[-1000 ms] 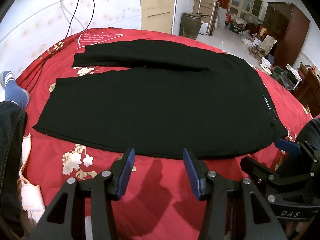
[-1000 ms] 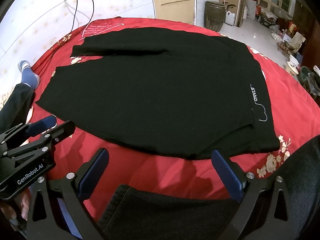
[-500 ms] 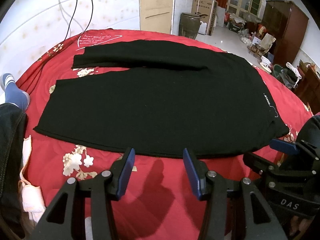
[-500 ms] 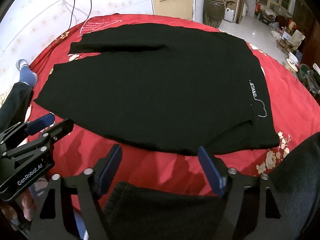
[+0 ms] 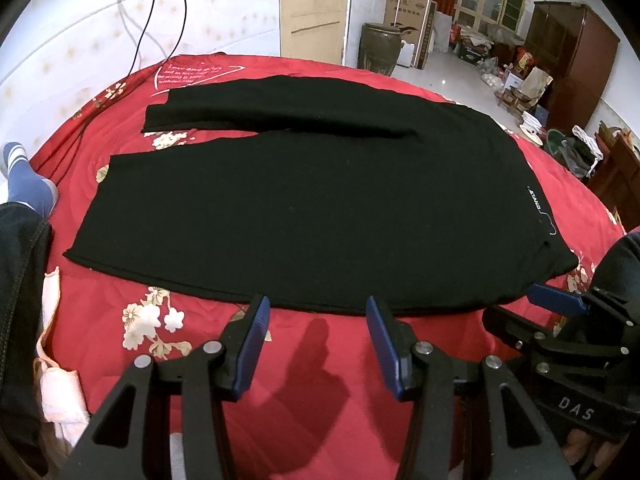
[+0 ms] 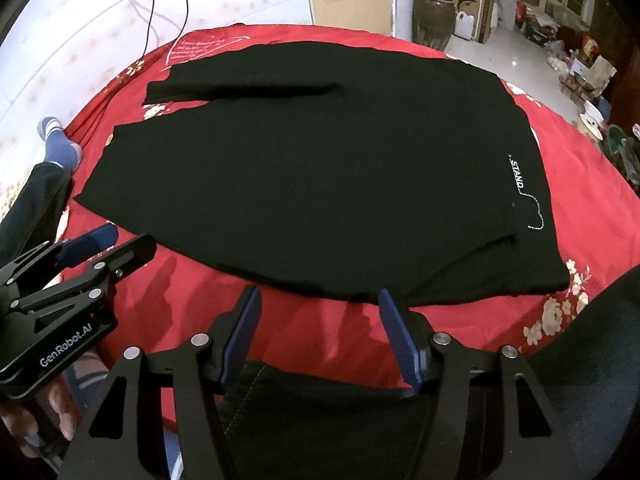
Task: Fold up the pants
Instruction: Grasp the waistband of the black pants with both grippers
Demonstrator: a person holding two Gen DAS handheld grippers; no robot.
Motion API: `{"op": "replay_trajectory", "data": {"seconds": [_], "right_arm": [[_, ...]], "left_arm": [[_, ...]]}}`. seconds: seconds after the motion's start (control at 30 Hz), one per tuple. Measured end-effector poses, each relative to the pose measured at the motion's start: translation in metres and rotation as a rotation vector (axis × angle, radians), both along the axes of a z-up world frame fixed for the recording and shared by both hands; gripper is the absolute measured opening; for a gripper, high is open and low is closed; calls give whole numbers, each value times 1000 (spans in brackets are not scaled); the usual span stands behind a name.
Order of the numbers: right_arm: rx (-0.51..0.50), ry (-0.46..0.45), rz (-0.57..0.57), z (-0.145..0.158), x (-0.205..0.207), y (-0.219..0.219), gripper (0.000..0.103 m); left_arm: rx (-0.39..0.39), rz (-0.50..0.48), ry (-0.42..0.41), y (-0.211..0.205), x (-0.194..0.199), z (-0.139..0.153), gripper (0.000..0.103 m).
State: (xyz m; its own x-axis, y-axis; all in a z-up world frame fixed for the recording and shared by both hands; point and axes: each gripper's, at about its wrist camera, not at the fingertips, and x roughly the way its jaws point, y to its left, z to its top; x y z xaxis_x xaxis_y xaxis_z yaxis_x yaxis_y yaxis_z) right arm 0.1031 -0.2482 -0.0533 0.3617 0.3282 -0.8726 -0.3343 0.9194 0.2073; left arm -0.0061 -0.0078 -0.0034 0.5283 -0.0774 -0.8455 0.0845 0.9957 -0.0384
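Note:
Black pants [image 5: 304,204] [image 6: 312,168] lie flat on a red floral bedspread [image 5: 312,392], both legs stretched to the left, the waist with a white "STAND" print [image 6: 518,176] on the right. My left gripper [image 5: 316,316] hovers open just short of the near edge of the pants, nothing between its blue pads. My right gripper [image 6: 320,308] hangs over the near hem further right; its jaws are closing, with only air between them, and no cloth is gripped. Each gripper shows at the side of the other's view.
A person's dark trouser leg and blue sock [image 5: 28,184] rest at the bed's left edge; a dark-clad knee [image 6: 320,412] lies under the right gripper. Black cables [image 5: 160,12] hang on the wall behind. A brown jar [image 5: 380,48], boxes and a wardrobe [image 5: 576,52] stand beyond the bed.
The right gripper's jaws have drawn markedly closer together. The left gripper and the pants have stayed as they were.

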Motion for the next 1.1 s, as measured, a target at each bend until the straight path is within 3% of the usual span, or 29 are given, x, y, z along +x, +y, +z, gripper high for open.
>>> {"op": "replay_trajectory", "data": {"seconds": [0.7,0.87,1.1], "right_arm": [[60,30,-14,8,21,-6,66],[91,58,-32,11,40,-11,68],[115,64,-11,14,81,-9,70]], "left_arm": [[10,4,11,-3,14,2,53],[14,6,12,-3,29,6,59],[27,14,24,0,72,8,59]]}}
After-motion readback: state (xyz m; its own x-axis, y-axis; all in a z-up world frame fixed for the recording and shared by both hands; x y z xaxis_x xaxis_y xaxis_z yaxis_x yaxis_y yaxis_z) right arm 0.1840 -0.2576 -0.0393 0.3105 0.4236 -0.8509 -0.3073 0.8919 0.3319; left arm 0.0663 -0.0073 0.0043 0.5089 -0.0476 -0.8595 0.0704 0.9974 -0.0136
